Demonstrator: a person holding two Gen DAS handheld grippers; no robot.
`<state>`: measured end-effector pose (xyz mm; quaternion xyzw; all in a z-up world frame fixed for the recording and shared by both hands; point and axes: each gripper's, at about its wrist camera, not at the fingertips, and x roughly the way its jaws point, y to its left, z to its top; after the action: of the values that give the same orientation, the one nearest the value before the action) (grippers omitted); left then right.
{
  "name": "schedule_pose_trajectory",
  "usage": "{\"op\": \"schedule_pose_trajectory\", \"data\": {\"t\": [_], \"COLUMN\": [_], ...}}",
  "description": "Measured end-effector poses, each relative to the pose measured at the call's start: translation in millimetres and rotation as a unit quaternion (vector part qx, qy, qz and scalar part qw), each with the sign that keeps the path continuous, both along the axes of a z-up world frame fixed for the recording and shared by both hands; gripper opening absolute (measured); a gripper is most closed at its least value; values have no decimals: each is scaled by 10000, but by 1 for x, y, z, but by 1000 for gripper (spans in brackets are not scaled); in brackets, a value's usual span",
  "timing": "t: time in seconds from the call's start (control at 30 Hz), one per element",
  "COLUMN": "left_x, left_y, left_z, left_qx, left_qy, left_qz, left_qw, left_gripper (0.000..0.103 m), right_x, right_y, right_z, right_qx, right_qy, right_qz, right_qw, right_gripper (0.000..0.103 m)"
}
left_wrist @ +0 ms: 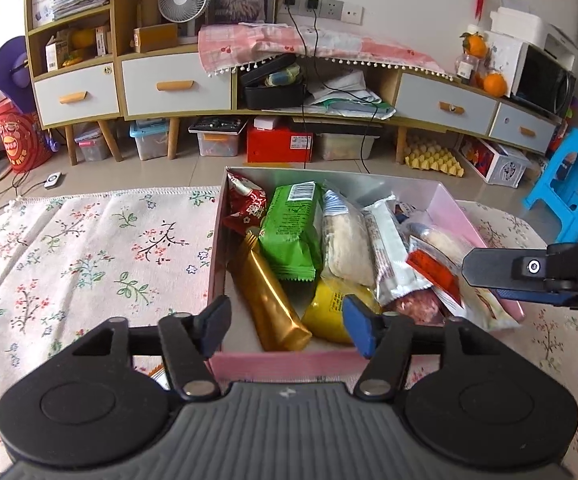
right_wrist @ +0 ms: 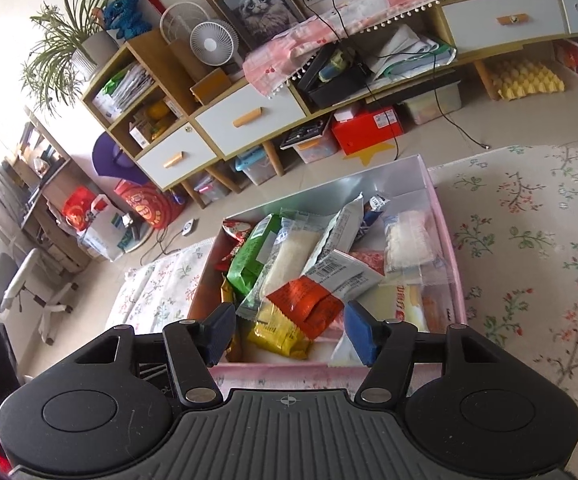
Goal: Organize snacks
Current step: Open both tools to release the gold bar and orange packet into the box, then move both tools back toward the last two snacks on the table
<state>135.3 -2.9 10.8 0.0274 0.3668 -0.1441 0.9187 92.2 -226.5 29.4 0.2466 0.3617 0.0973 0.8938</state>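
Left tongs [left_wrist: 285, 320]: jaws parted about halfway, nothing gripped. They hover over the near-left corner of the pink box [left_wrist: 281, 364]; the gold tube packet [left_wrist: 267, 300] and a yellow packet [left_wrist: 325, 312] lie in the box below the gap.

Right tongs [right_wrist: 287, 330]: jaws likewise about half open and empty, positioned above the near wall of the box. An orange-red packet [right_wrist: 309, 304] lies below the gap, resting on the other snacks.

Box contents, further out: a green packet [left_wrist: 291, 232], a red packet [left_wrist: 245, 204] at the far-left corner and several clear and white wrapped snacks [left_wrist: 347, 240].

The box rests on a surface covered with a floral cloth [left_wrist: 89, 248]. Beyond it, a low cabinet [left_wrist: 177, 80] stands against the wall.
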Motion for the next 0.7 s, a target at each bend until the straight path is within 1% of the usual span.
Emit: {"op": "schedule_pose_trajectory", "data": {"t": [0.27,0.37,0.43,0.5,0.7], "left_x": [-23,-31,-36,-41,-54], "left_y": [6,11,15,20,39], "left_z": [16,21,24,26,18], "left_qx": [30,91,135,149,128], "left_qy": [132,194,246,310,558], "left_qz": [-21,21,71,108,181], "left_qw": [9999,9998,9996,9994,9982], "left_gripper": [80,85,89,93,99], "right_x": [-27,-37,-43,-49,-65], "right_y": [1,4,7,12,23], "right_z": [22,32,37,38,29], "right_qx": [-106,-196,-244,-276,-225], "right_qy": [24,55,86,133,297], "right_qz": [-59,-20,49,134,365], "right_qw": [9999,9998,9997,9994,9986], "right_gripper": [67,71,71,72,83]}}
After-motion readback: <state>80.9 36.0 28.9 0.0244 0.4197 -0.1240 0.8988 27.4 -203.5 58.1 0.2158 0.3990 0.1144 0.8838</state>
